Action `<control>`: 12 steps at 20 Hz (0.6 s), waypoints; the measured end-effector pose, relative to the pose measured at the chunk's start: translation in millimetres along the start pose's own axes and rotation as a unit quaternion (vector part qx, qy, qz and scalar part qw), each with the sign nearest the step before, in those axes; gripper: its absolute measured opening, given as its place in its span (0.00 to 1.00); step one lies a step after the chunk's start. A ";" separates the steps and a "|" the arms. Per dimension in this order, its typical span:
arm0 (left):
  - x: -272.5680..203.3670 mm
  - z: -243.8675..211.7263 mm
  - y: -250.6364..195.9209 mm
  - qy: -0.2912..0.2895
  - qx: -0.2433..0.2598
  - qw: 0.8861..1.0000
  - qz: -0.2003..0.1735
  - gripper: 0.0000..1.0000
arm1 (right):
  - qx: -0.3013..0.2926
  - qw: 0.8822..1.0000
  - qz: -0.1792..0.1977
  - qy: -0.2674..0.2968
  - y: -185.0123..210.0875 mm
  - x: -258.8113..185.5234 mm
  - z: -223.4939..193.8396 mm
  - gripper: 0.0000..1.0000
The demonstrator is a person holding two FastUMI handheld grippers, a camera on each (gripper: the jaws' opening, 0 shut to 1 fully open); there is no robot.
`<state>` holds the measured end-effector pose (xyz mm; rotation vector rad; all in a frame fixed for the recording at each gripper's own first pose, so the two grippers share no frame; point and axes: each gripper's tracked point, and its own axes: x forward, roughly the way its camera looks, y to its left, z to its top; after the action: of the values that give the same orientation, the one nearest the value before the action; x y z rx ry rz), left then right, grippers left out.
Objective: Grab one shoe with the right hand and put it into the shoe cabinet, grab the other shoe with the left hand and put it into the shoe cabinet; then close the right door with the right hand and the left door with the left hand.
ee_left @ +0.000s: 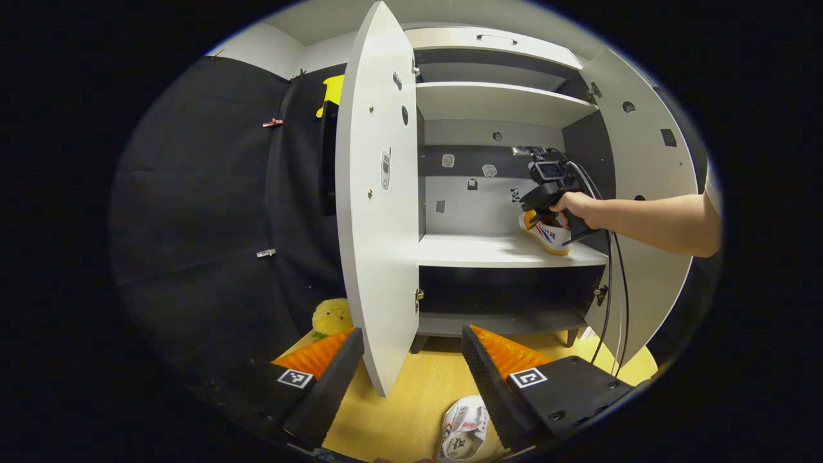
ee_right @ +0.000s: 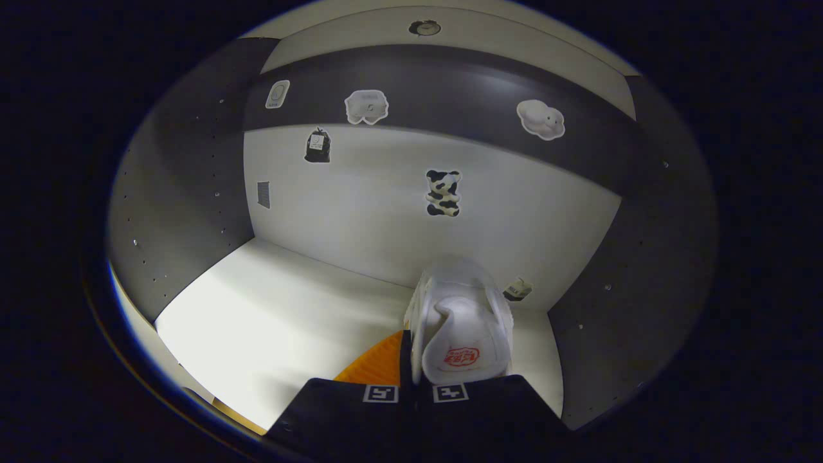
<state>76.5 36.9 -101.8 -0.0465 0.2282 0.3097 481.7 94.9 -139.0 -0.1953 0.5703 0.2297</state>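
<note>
Right gripper (ee_right: 415, 379) clenched on the white canvas sneaker (ee_right: 461, 334), heel toward jaws, low over the white cabinet shelf (ee_right: 270, 308); left gripper (ee_left: 411, 366) released.

1 white shoe (ee_right: 461, 334) was seen on the cabinet's white middle shelf (ee_right: 270, 321), near its right end. The other shoe (ee_left: 464, 429) was left on the wooden floor (ee_left: 411, 399), where a yellow plush toy (ee_left: 332, 317) was also seen.

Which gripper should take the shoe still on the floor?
Left. The left gripper hangs open just above the floor shoe. The right gripper is inside the cabinet, shut on the other shoe over the shelf.
</note>
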 end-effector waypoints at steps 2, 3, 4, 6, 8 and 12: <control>-1.9 -1.7 1.5 -0.001 0.006 1.000 0.008 0.95 | 0.012 1.000 -0.003 0.014 0.0 3.7 -6.2 0.07; -3.2 -2.6 1.8 0.000 0.006 1.000 0.010 0.95 | 0.014 1.000 -0.004 0.020 0.5 2.5 -9.6 0.10; -5.3 -4.3 2.6 0.001 0.004 1.000 0.012 0.95 | 0.011 0.999 -0.006 0.030 0.3 4.2 -15.3 0.13; -9.0 -9.0 4.8 0.006 -0.007 1.000 0.013 0.95 | 0.001 0.999 -0.008 0.035 1.0 0.8 -18.8 0.25; -11.8 -12.7 8.5 0.010 -0.017 1.000 0.012 0.95 | -0.010 0.999 -0.020 0.026 -4.0 -8.1 -13.4 0.26; -17.4 -13.8 15.7 0.006 -0.019 1.000 0.002 0.95 | 0.019 1.000 -0.012 0.001 0.0 -41.8 -4.7 0.55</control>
<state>52.6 45.6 -111.4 -0.0853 0.2340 0.3175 445.1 87.1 -119.8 -0.1654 0.5734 0.1955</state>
